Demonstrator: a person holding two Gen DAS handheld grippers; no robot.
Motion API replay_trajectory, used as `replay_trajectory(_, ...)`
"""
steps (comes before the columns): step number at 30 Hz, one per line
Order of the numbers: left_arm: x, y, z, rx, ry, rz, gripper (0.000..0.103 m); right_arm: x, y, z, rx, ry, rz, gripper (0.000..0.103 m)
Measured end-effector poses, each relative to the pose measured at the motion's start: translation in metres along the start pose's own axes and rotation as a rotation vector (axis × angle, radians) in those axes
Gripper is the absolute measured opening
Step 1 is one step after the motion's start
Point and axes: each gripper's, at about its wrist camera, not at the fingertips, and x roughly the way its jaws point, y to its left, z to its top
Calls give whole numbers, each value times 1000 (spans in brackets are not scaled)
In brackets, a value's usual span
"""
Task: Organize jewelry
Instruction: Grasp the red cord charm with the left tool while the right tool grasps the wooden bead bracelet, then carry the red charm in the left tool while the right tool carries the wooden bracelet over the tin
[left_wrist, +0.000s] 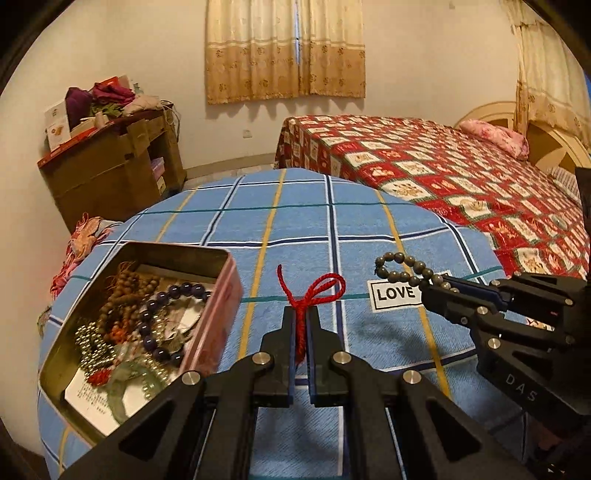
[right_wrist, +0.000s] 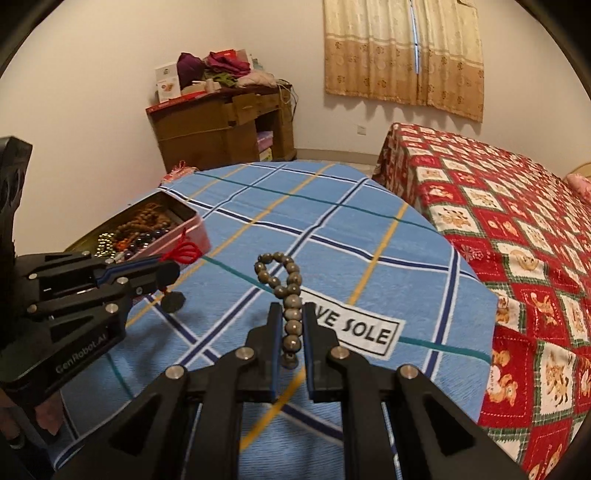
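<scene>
blue checked cloth (left_wrist: 303, 229) with a white "love" label (left_wrist: 393, 294) covering the table, a bed with red patterned cover (left_wrist: 424, 162) beside its far edge, pink pillow (left_wrist: 496, 136), beige curtains (left_wrist: 284, 48), wooden cabinet (left_wrist: 110, 173) with piled clothes (left_wrist: 107, 98)

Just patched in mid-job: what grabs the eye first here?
Each tool is pinching jewelry above the blue plaid cloth: the left tool holds a red cord, the right tool a grey bead bracelet. At the left, an open tin sits piled with beads. A red patterned bed stands behind.
</scene>
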Motion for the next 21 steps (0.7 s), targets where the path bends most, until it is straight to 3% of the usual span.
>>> replay_trajectory(21, -48, 44, 4, -77, -101, 88, 3, -15, 48, 31, -90, -80, 67, 13)
